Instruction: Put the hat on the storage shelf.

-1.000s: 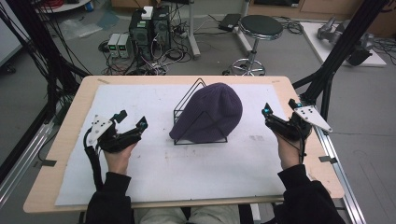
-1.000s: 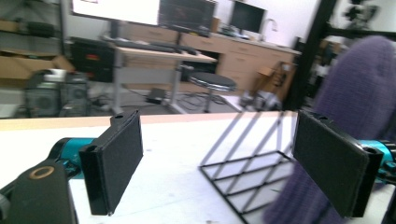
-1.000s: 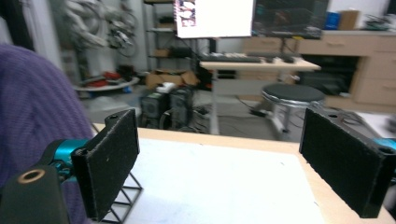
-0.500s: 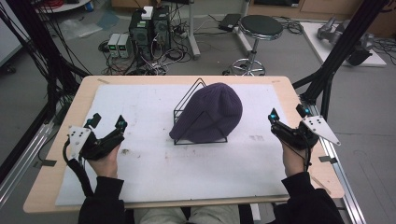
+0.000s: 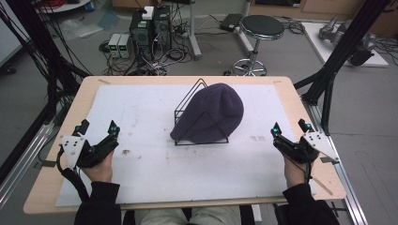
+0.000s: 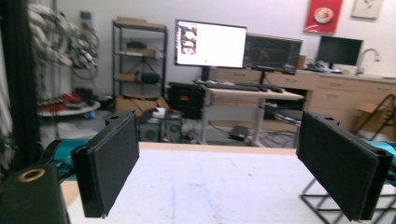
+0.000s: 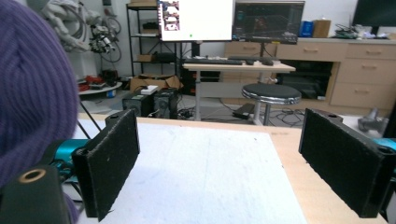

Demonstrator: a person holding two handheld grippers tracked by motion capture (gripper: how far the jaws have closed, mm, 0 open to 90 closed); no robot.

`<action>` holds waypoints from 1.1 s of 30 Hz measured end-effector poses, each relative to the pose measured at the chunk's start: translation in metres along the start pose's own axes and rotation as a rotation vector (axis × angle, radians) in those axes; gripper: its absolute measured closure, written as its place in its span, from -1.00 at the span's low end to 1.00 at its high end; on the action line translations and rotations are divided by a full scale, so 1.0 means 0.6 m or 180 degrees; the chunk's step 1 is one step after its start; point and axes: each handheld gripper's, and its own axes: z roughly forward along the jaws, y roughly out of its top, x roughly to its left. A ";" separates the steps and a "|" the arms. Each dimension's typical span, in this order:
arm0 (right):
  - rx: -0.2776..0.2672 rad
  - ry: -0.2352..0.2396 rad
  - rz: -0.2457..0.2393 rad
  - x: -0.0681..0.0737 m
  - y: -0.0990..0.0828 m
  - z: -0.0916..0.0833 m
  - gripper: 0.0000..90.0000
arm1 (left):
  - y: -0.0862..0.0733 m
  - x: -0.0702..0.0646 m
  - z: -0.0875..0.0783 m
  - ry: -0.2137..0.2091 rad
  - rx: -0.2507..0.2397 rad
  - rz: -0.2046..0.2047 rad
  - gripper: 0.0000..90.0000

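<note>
High view, purple beanie [image 5: 213, 112] draped on wire rack [image 5: 187, 101], white mat [image 5: 141, 108]

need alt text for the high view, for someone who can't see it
A purple knit beanie is draped over a black wire rack in the middle of a white mat on a wooden table. A person's hands hold an open left gripper and an open right gripper at the near corners, both apart from the beanie.
</note>
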 end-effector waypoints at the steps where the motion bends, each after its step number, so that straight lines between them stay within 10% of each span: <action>1: 0.0002 -0.0021 -0.0006 -0.002 -0.005 0.000 -0.74 | -0.003 0.002 0.000 0.0034 0.0006 -0.0008 -0.70; 12: 0.0131 -0.0117 0.0084 -0.011 -0.053 0.010 -0.70 | -0.031 0.018 -0.004 0.0332 0.0153 -0.0016 -0.70; 33: 0.0175 -0.0063 0.0089 -0.006 -0.063 0.014 -0.73 | -0.052 0.015 0.002 0.0260 0.0407 0.0043 -0.70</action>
